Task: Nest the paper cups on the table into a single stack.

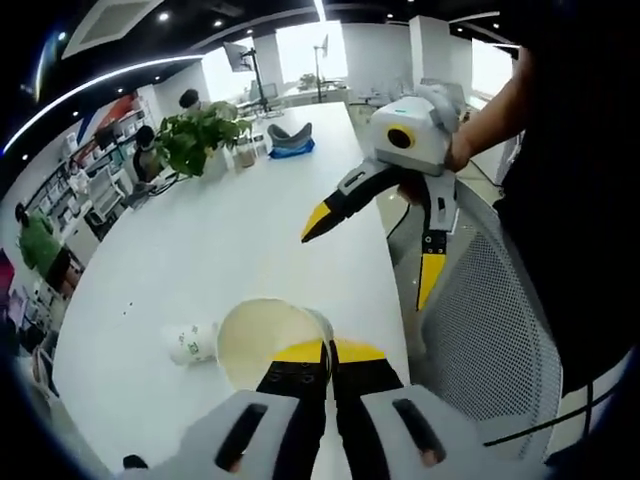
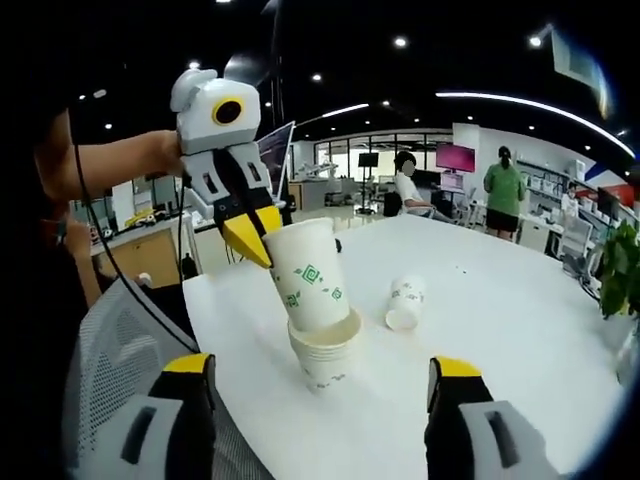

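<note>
White office table (image 2: 500, 330), nested paper cups (image 2: 322, 345)

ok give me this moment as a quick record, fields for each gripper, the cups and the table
left gripper: shut on the rim of a paper cup, holding it tilted, its base in the stack's top
right gripper: open, raised above the table, holding nothing
stack: nested cups standing upright near the table's edge
loose cup: lying on its side beyond the stack, apart from it
table: white
done so far: lying cup not yet stacked
</note>
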The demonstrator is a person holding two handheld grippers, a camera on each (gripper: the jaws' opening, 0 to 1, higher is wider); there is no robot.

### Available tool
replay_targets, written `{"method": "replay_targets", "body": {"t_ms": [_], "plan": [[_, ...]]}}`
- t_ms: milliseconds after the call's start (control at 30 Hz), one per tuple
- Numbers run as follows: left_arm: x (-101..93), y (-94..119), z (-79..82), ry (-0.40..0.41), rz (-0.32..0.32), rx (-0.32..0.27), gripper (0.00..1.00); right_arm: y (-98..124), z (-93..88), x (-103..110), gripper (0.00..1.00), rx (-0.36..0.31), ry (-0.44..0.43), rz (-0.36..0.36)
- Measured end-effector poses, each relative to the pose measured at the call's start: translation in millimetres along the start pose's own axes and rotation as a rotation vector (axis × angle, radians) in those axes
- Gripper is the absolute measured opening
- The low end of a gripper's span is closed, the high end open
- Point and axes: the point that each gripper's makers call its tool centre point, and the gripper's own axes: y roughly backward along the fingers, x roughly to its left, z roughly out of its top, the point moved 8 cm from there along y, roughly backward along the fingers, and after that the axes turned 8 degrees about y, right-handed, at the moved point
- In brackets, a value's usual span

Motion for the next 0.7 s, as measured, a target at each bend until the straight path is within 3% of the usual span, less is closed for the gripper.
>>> {"method": "replay_targets", "body": {"t_ms": [200,700], "plan": [[2.4,-5.7,-1.4,-0.015,0.002,0.029,0.0,2.2,-2.1,0.0,0.94,0.001,-0.012,-0.015],[6.9,-22.2,-6.9,-0.058,-0.023,0.104,0.0,3.6,-9.0,4.4,0.91,0.014,-0.019,-0.035]]}}
